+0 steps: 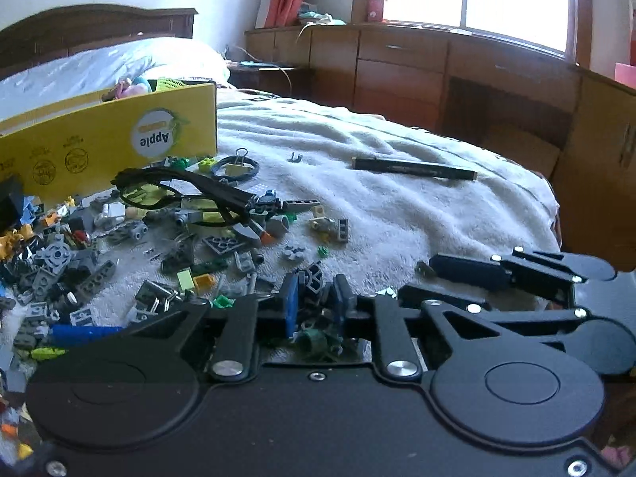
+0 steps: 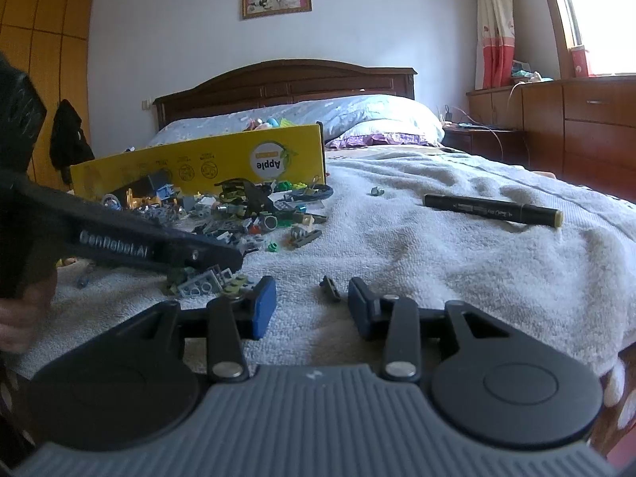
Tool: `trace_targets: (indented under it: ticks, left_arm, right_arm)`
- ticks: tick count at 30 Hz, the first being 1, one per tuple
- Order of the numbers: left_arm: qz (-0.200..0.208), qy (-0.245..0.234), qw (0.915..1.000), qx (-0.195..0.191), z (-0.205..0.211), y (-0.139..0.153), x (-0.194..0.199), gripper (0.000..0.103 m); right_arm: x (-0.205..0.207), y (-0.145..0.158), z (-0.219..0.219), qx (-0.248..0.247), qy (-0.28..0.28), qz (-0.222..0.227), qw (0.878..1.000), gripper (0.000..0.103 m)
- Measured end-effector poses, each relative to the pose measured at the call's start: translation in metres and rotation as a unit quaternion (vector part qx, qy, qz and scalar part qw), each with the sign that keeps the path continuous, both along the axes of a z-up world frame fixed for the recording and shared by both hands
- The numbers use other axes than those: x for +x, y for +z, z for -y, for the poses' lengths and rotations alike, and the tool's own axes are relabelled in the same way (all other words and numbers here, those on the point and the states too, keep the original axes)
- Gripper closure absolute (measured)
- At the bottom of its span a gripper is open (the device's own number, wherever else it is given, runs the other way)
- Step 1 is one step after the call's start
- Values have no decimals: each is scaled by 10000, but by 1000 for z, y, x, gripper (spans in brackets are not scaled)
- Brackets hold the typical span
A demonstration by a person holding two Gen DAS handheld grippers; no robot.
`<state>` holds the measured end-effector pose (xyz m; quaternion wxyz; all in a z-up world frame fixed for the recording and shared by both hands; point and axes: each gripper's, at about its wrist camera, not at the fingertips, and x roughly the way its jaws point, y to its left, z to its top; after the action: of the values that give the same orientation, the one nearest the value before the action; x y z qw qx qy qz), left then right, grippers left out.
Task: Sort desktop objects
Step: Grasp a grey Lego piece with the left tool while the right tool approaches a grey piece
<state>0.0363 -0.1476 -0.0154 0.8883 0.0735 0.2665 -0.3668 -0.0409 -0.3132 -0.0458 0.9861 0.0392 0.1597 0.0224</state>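
The left gripper (image 1: 314, 298) is holding its jaws narrowly around a dark brick (image 1: 314, 280) on the bed's towel (image 1: 397, 206) — the right gripper (image 2: 312, 306) is hovering half open around a small dark piece (image 2: 330, 287), not touching.

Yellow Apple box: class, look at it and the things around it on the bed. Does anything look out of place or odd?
The yellow Apple box stands with its print upside down. Toy building bricks lie spilled in a loose heap on the white blanket before it, with black-framed glasses on top. A black marker lies alone, well apart to the right.
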Motion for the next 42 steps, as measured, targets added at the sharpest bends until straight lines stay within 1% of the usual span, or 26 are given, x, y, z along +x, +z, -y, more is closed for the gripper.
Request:
trace_targets:
  ticks: [1, 3, 4, 5, 6, 7, 8, 10, 12, 13, 15, 17, 20, 21, 22, 23, 24, 25, 26, 27, 29, 34, 37, 38, 39, 42]
  left_arm:
    - [-9, -23, 10000, -16, 0, -1, 0, 82]
    - [-69, -62, 9999, -44, -1, -3, -1, 74]
    - [-74, -53, 9999, -59, -1, -4, -1, 73]
    - [-61, -18, 10000, -61, -2, -5, -2, 65]
    - [-51, 71, 10000, -34, -3, -6, -4, 53]
    - [-94, 158, 9998, -8, -5, -9, -3, 51]
    - [-142, 186, 9997, -78, -7, -11, -2, 51]
    - [-126, 254, 9995, -127, -8, -11, -2, 51]
    - [-20, 344, 9994, -83, -7, -10, -6, 54]
    - [29, 369, 9993, -93, -7, -10, -8, 54]
    - [23, 408, 9990, -180, -11, -9, -10, 61]
    - [-68, 458, 9985, -294, -16, -7, -9, 64]
    - [-133, 462, 9981, -385, -18, -5, -6, 66]
    - [-119, 455, 9980, -423, -19, -4, -5, 66]
    - [-84, 453, 9979, -460, -18, -3, -5, 66]
    - [-47, 444, 9979, -476, -17, -1, -4, 66]
    - [-8, 405, 9980, -486, -16, 0, -4, 66]
    - [54, 351, 9982, -479, -14, 1, -4, 66]
    - [125, 299, 9985, -452, -12, 2, -5, 66]
    - [201, 234, 9987, -409, -9, 2, -5, 66]
    - [282, 140, 9990, -325, -3, 2, -5, 73]
    - [164, 87, 9996, -234, 5, -3, 1, 74]
    - [139, 102, 9996, -245, 5, -5, 3, 74]
    - [141, 109, 9995, -252, 4, -6, 3, 78]
    - [144, 131, 9995, -256, 4, -6, 3, 84]
    - [91, 164, 9993, -338, 0, -7, 4, 87]
  right_arm:
    - [0, 0, 0, -1, -2, 7, 10000, 46]
    - [-1, 0, -1, -13, 4, 16, 10000, 45]
    - [-1, -1, -1, -25, 0, 22, 10000, 45]
    - [-2, -1, -2, -29, -2, 30, 10000, 44]
    - [-2, -2, -1, -27, -7, 40, 10000, 44]
    - [-3, -2, -1, -17, -17, 54, 10000, 44]
    - [-3, -3, -1, -2, -22, 69, 10000, 42]
    - [-5, -2, 0, 62, 28, 98, 9999, 38]
    - [-8, 0, 2, 185, 70, 107, 9997, 29]
    - [-10, 2, 3, 228, 102, 121, 9996, 28]
    - [-14, 5, 1, 158, 126, 163, 9997, 27]
    - [-16, 7, 0, 44, 145, 185, 9997, 27]
    - [-17, 5, 3, 154, 126, 175, 9996, 27]
    - [-16, 4, 5, 245, 127, 151, 9995, 30]
    - [-15, 4, 6, 326, 95, 134, 9993, 30]
    - [-14, 4, 7, 363, 52, 134, 9992, 37]
    - [-14, 4, 7, 387, 15, 136, 9992, 49]
    - [-14, 5, 8, 393, -25, 127, 9991, 53]
    - [-13, 5, 8, 371, -80, 117, 9992, 62]
    - [-13, 5, 8, 311, -130, 88, 9994, 68]
    - [-12, 5, 7, 175, -158, 71, 9997, 74]
    - [-11, 3, 8, 147, -133, 80, 9998, 74]
    - [-10, 2, 7, 106, -121, 88, 9998, 74]
    - [-9, 2, 7, 97, -115, 93, 9998, 73]
    - [-8, 2, 7, 92, -113, 98, 9998, 73]
    - [-6, 1, 6, 110, -112, 109, 9998, 72]
